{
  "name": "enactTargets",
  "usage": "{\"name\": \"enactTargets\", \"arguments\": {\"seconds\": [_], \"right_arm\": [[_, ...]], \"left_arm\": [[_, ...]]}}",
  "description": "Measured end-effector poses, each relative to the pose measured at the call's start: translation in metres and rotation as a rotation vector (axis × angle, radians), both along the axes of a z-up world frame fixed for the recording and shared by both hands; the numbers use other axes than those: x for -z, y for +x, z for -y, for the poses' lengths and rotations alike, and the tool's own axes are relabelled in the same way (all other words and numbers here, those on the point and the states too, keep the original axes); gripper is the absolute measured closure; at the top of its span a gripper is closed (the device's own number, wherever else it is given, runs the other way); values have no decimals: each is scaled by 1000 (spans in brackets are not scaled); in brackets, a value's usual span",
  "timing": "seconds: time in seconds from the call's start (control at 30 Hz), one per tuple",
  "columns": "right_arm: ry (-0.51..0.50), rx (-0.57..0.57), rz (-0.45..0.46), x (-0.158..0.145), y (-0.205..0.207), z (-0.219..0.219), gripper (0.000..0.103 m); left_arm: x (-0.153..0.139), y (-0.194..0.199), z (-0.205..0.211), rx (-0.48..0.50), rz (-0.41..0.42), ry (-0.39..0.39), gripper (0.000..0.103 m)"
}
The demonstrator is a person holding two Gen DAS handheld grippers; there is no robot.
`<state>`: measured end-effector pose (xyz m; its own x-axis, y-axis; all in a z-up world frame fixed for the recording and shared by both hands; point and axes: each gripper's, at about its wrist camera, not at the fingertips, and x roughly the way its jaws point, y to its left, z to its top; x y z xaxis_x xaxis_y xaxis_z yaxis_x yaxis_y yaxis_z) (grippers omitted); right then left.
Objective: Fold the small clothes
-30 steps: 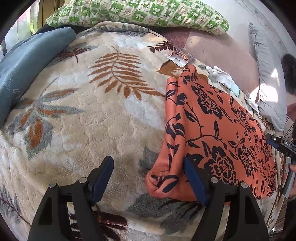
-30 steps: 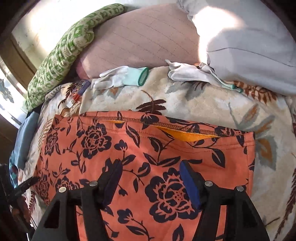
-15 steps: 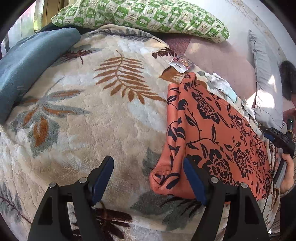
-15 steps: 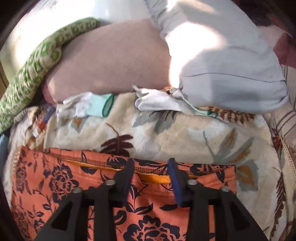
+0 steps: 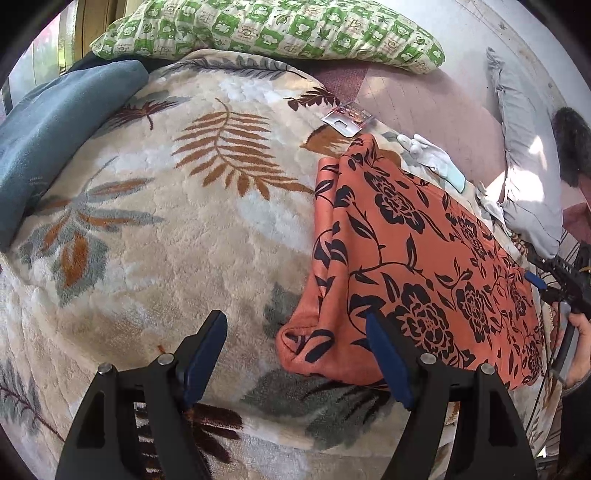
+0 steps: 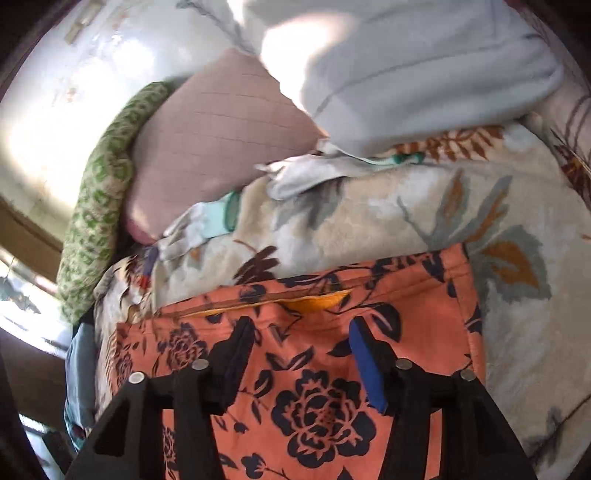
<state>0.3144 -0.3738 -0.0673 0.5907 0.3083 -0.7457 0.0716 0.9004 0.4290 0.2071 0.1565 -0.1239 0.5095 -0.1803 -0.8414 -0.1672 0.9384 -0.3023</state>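
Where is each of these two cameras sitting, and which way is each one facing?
Left wrist: on the left gripper, angled down at the leaf-print blanket and the near end of the orange floral garment; open jaws in front, right gripper and a hand at the right edge.
Right wrist: on the right gripper, looking across the garment's waistband edge toward the grey pillow; jaws just opened, nothing pinched.
Shared: garment, blanket, green checked pillow, pale gloves.
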Motion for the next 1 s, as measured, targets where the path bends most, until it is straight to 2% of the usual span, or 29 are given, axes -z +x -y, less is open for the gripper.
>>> {"name": "enactTargets", "arguments": {"seconds": [0.03, 0.07, 0.1, 0.13, 0.2, 0.3, 0.37, 0.43, 0.57, 0.67, 0.77, 0.8, 0.83, 0.87, 0.93, 0.97, 1.0], "right_arm": [[-114, -3, -50, 12, 3, -4, 22], [-173, 10, -195, 35, 13, -3, 23], [-146, 24, -170, 34, 9, 2, 25], [-110, 54, -111, 21, 1, 6, 25], [-5, 88, -61, -2, -21, 14, 25], [14, 75, 10, -27, -65, 15, 25], [22, 41, -21, -24, -91, 18, 25], [44, 57, -57, -13, -118, 31, 25], [143, 140, -132, 19, -163, 65, 25], [244, 165, -176, 42, -170, 74, 25], [278, 111, -176, 46, -162, 65, 25], [298, 100, -203, 49, -158, 62, 25], [283, 101, -226, 51, -156, 58, 25], [267, 99, -222, 49, -156, 56, 24], [243, 79, -228, 47, -156, 50, 31], [206, 73, -249, 49, -155, 47, 48], [164, 74, -281, 52, -153, 44, 67]], "left_arm": [[4, 2, 0, -4, -16, -13, 24], [8, 4, 0, -2, -35, -29, 24], [13, 4, 0, -4, -54, -44, 24], [14, 3, 0, -8, -67, -51, 24], [13, 1, -4, -12, -63, -81, 24], [9, -1, -15, -53, -55, -174, 24], [10, 3, -18, -59, -74, -219, 22], [18, 9, -15, -29, -118, -235, 21], [21, 12, 1, 4, -115, -175, 15], [21, 14, 9, 12, -121, -157, 15], [23, 19, 11, 18, -121, -159, 15], [23, 19, 11, 10, -124, -151, 17], [22, 20, 11, 2, -128, -130, 31], [22, 22, 12, 1, -135, -110, 55], [25, 30, 13, 13, -164, -112, 70], [25, 31, 13, 17, -177, -108, 78], [25, 34, 16, 19, -197, -96, 80]]}}
